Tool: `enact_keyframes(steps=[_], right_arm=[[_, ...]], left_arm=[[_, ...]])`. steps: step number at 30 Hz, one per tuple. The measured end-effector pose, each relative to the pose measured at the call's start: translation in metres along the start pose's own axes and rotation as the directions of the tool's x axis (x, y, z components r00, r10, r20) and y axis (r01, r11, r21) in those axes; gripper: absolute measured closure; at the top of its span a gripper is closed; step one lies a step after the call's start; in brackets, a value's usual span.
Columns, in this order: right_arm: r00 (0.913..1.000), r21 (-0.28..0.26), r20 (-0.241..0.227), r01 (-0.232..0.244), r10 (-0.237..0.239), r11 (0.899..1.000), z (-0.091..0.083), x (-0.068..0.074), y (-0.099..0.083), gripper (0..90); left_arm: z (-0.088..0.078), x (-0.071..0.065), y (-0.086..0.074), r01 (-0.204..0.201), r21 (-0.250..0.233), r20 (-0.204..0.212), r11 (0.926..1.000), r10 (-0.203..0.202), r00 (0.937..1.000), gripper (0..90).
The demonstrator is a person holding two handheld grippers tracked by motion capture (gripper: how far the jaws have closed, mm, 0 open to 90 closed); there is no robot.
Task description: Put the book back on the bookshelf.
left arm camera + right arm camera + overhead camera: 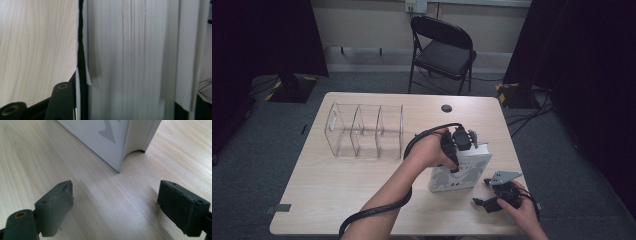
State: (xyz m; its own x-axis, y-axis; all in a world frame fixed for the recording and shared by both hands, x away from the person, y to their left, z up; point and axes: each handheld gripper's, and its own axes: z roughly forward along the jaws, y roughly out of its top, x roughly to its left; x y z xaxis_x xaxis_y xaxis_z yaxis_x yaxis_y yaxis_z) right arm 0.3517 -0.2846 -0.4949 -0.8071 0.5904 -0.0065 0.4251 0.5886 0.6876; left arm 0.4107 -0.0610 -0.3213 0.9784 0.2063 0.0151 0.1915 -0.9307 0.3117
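On the right half of the table [337, 185], a white book [462, 175] is seen standing upright on its lower edge, its illustrated cover turned toward the person and its long axis running roughly across the table. The top edge of the book is met from above by the left gripper [460, 141], held in the left hand [427, 150]; in the left gripper view the page block is seen at very close range between the cover boards, with one black jaw low beside the near cover. The jaws appear to be set astride the book's thickness, but whether they are pressed shut on it cannot be told. The right gripper [493, 196] is held low on the table, just to the right of and nearer the person than the book; its jaws are spread wide and hold nothing, and the book's lower corner is seen ahead of them, apart. The left gripper is therefore the nearer one. A clear three-bay organizer [364, 131] is seen well to the left of the book, a likely destination, though this is only a judgement.
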Motion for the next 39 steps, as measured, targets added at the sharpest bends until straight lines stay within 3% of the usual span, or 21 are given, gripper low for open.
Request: enact_keyframes(steps=[8, 16, 25, 30, 39], right_arm=[[0.9996, -0.06, 0.018, -0.022, 0.023, 0.998, 0.001, 0.003, -0.006, 12.3], [0.9996, -0.061, 0.018, -0.022, 0.023, 0.998, 0.001, 0.003, -0.006, 12.2], [0.9996, -0.06, 0.017, -0.023, 0.024, 0.998, 0.002, 0.002, -0.006, 12.2], [0.9996, -0.061, 0.016, -0.024, 0.025, 0.998, 0.002, 0.002, -0.006, 12.2], [0.9996, -0.061, 0.016, -0.024, 0.025, 0.998, 0.002, 0.002, -0.006, 12.2]], left_arm=[[0.001, 0.0, 0.001, -0.004, 0.022, -0.003, 0.9997, 0.004, 1.0, 44.3], [0.003, -0.001, 0.001, -0.007, 0.011, -0.023, 0.9999, 0.008, 0.9997, 43.7], [0.002, -0.005, 0.001, -0.013, 0.012, -0.017, 0.9998, 0.013, 0.9998, 47.9], [0.0, -0.009, 0.001, 0.034, 0.015, -0.025, 0.9993, -0.034, 0.9991, 51.7], [-0.003, -0.013, 0.0, 0.141, 0.018, -0.034, 0.9899, -0.14, 0.9895, 52.6]])
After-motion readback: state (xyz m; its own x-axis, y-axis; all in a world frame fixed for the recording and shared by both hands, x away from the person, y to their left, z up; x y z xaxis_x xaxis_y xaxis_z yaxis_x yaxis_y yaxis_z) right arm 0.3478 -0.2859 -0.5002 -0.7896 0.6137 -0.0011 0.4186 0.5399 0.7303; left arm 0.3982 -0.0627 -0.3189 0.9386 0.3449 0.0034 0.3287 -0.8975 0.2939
